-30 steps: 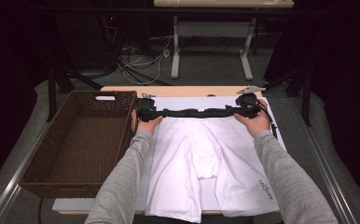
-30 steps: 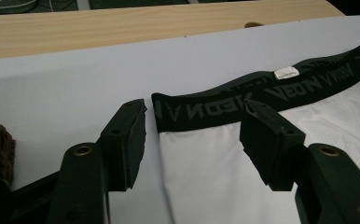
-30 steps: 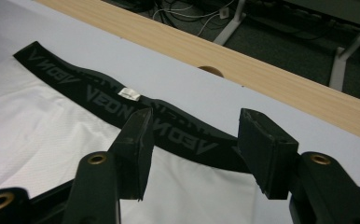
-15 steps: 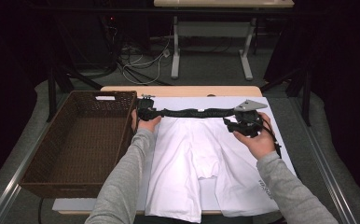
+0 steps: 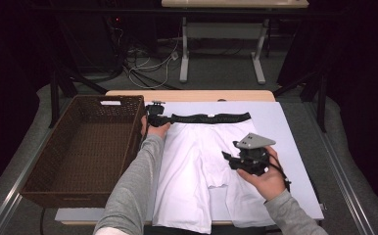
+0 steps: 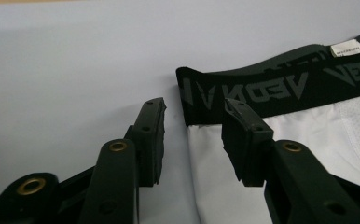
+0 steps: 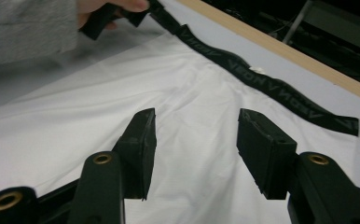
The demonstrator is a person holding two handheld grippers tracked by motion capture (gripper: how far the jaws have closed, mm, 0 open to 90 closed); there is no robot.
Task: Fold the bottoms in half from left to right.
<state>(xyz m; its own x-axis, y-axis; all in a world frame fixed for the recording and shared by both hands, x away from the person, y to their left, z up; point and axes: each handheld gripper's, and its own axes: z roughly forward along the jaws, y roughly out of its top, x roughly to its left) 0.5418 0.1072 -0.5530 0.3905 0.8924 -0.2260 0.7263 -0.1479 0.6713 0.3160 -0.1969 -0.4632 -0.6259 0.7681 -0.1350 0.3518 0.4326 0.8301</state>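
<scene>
On the bench, a pair of white shorts is lying spread flat on the pale grey surface, its black waistband stretching along the far edge and its legs pointing toward the person. Beside the shorts, on the person's left, a brown wicker basket is standing just off the garment's edge.

The left tongs are sitting at the left end of the waistband, with the person's left hand wrapping them from behind. In the left gripper view, the left tongs have just been closing: their jaws are standing partly apart, straddling the corner where the waistband is ending, and a gap is showing on both sides, so the pads are not pressing on the cloth. A small white label is showing on the band.

The right tongs are hovering over the right leg of the shorts, well apart from the waistband, carried in the right hand. In the right gripper view, the right tongs are gaping at a middling width above the white fabric, gripping nothing, and the left sleeve is lying across the far corner.
</scene>
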